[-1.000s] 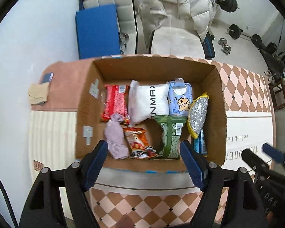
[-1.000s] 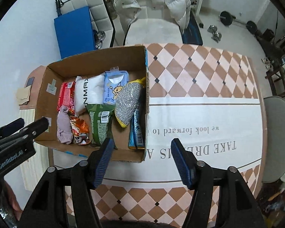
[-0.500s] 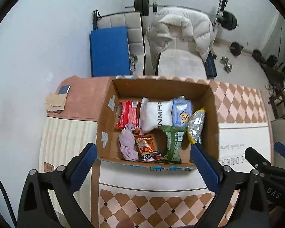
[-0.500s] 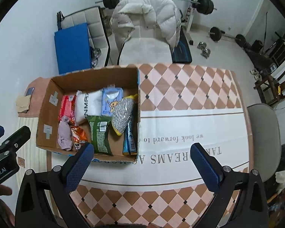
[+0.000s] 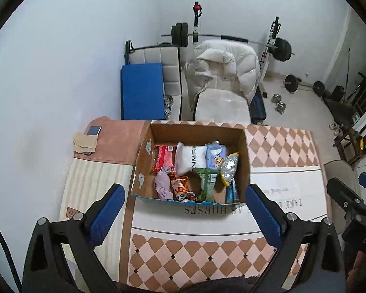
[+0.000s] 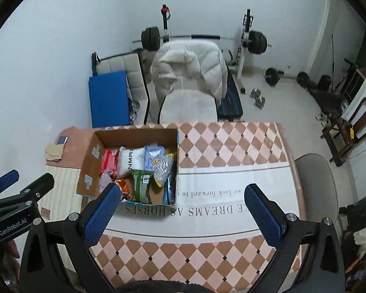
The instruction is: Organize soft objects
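Both grippers held high above the table, jaws spread wide.

The left gripper [image 5: 183,210] and right gripper [image 6: 180,210] are carried empty (nothing between the blue pads); the soft packets are seen inside the cardboard box [image 5: 144,156] below.

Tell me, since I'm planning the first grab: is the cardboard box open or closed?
Open. The cardboard box shows no lid or top flaps, and its packets and pink cloth are visible from above.

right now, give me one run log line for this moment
left gripper: open, empty | right gripper: open, empty | cardboard box: on table, full of packets | both held above table
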Demonstrator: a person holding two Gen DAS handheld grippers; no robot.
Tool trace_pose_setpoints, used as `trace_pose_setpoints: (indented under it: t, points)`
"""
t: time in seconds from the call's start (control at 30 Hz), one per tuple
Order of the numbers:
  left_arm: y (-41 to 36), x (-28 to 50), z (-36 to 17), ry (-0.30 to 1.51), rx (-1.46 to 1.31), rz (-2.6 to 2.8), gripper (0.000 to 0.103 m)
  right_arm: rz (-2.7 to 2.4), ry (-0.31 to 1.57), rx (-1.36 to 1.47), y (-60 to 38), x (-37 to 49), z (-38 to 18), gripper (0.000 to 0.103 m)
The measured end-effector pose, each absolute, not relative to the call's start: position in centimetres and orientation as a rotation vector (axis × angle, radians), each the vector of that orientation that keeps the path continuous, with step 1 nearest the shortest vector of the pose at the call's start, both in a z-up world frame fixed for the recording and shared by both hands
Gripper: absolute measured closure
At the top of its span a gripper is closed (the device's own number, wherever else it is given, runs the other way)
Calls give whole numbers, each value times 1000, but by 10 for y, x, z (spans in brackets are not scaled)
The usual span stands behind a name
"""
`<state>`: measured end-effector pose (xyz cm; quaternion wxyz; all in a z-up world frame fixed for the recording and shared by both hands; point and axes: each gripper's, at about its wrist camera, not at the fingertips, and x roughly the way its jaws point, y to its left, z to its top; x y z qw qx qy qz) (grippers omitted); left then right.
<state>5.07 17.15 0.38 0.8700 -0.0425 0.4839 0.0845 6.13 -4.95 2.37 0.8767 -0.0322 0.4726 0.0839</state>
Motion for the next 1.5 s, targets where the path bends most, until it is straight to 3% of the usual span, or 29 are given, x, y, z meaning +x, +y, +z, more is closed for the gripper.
trace_pose_setpoints:
  t: [0.37,1.5]
  points:
    - [161,31,26,991,-89,167,2,188,933,-102,-54,36,54,0]
    - [169,29,16,996,-109,189,0,191,965,-145,-43,43,38,0]
